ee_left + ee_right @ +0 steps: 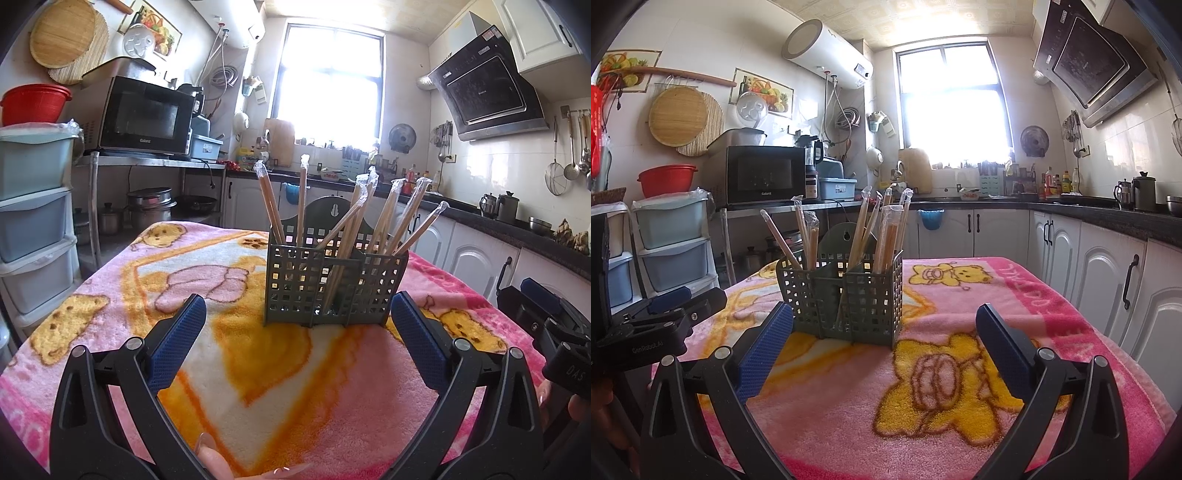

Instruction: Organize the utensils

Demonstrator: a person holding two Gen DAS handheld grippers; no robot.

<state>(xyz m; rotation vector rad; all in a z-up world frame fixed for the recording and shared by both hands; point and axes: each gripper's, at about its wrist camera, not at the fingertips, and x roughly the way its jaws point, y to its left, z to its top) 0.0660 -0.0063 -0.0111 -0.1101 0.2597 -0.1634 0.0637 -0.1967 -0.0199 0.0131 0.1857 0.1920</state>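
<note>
Your left gripper (297, 314) hovers low over the blanket (258, 369), its blue pads spread wide with nothing between them. Your right gripper (884, 325) is equally wide and empty; its black body also shows at the right edge of the left wrist view.

The basket (332, 288), a dark green plastic grid caddy divided into compartments, stands upright on the pink and yellow bear-print blanket, straight ahead of both grippers and near the middle of the covered table. In the left wrist view its near right corner sits just beside your left gripper's right pad; in the right wrist view its near left corner lies just beyond your right gripper's left pad. Whether either touches cannot be told.

The chopsticks (271, 206), wrapped in clear sleeves, stand in the basket leaning outward in several directions, spread across its compartments.

Far left, a microwave (142, 118) sits on a metal shelf; a range hood (487, 85) hangs far right, and a bright window (328, 85) fills the far wall.
</note>
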